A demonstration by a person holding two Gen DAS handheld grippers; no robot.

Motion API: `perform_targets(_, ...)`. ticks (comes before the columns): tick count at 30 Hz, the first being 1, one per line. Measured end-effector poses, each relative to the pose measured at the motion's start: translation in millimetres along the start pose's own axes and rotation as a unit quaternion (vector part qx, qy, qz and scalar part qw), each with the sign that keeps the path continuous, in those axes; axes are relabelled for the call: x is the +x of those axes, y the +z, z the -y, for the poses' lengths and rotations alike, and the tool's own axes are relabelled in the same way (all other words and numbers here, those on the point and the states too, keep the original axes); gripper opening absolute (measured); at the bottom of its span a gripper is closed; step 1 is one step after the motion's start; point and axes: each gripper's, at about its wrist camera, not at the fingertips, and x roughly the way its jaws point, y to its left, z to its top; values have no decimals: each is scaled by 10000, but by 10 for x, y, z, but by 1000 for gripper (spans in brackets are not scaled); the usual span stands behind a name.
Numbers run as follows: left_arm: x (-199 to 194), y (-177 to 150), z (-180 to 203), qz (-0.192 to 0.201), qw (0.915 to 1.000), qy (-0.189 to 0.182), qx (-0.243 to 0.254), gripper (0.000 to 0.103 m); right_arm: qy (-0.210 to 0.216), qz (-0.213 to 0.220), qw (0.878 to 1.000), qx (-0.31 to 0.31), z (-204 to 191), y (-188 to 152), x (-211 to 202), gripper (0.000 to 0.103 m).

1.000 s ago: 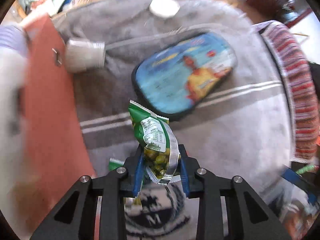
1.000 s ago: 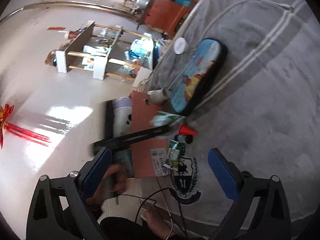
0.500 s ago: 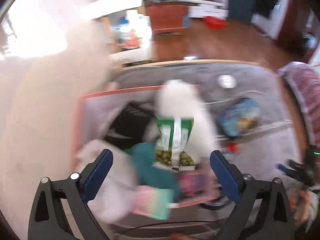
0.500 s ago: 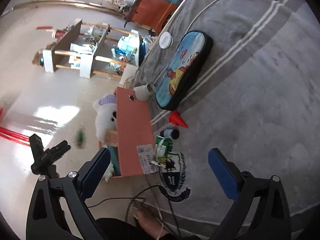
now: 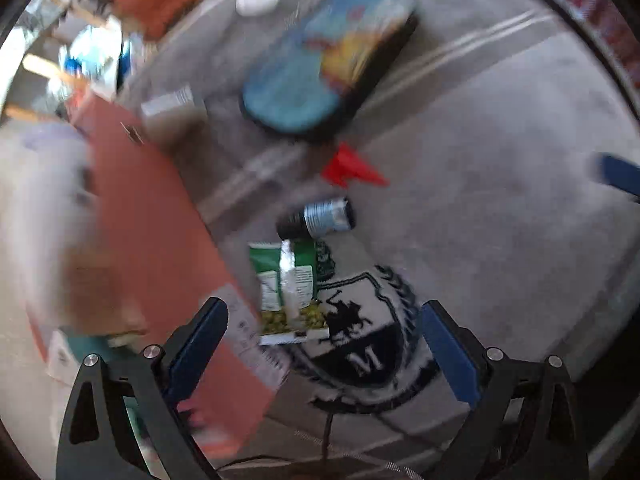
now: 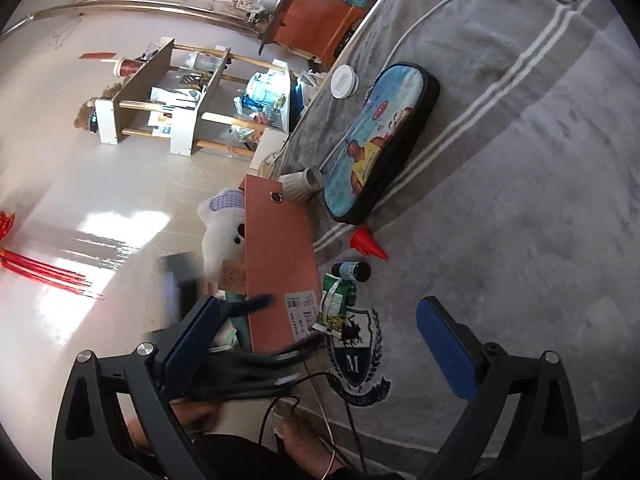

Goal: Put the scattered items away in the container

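Observation:
A green snack packet (image 5: 288, 288) lies flat on the grey blanket beside the orange box (image 5: 160, 240). My left gripper (image 5: 324, 344) hangs above it, pointing steeply down, open, its pads well clear of the packet. Just past the packet lie a small dark bottle (image 5: 320, 216) and a red cone (image 5: 348, 168). A white plush toy (image 6: 220, 232) sits inside the box (image 6: 280, 248). My right gripper (image 6: 320, 344) stands open and empty over the blanket, back from the packet (image 6: 338, 300), bottle (image 6: 352, 271) and cone (image 6: 366, 240).
A blue printed pencil case (image 6: 376, 144), a tipped white cup (image 6: 300, 184), a white lid (image 6: 343, 82) and a white cable (image 6: 440, 0) lie farther up the blanket. A person's foot (image 6: 304, 440) and dark wires are at the near edge. Shelves stand on the floor left.
A second ago my left gripper was shut on a green packet; it swung over the box, opened and dropped it, then came back down above another packet. The right gripper stayed put.

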Motion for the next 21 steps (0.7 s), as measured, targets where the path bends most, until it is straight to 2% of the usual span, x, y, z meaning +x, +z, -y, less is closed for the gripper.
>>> perform_targets(1, 121, 30, -35, -107, 9997, 178, -107, 98, 53, -6, 10000, 17, -1, 1, -1, 99)
perform_targets(2, 174, 66, -19, -57, 9987, 507, -38, 98, 98, -14, 9999, 26, -6, 2, 2, 99)
perform_targets(6, 306, 135, 83, -44, 9936, 1115, 154, 103, 216, -81, 9997, -34, -56, 3, 38, 99)
perform_targets(7, 368, 127, 138, -81, 9899, 1394, 259, 103, 244, -110, 9996, -56, -70, 3, 53, 99)
perform_targets(9, 524, 74, 254, -152, 9766, 2070, 571, 103, 276, -141, 9995, -86, -94, 1, 74, 99)
perform_targets(10, 549, 53, 297, -109, 9729, 2210, 673, 103, 289, -150, 9994, -99, -107, 1, 81, 99)
perform_targets(15, 528, 32, 454, 13, 9663, 2403, 924, 103, 398, -172, 9990, -109, -141, -5, 91, 99)
perform_targets(17, 503, 47, 341, -98, 9789, 1970, 526, 99, 384, -158, 9991, -97, -138, -4, 87, 99)
perform_targets(18, 536, 30, 275, -127, 9822, 1825, 428, 97, 397, -150, 9991, -70, -139, -2, 85, 99)
perform_targets(21, 576, 35, 276, -247, 9835, 1709, 548, 97, 435, -79, 9990, -1, -120, 10, 51, 99)
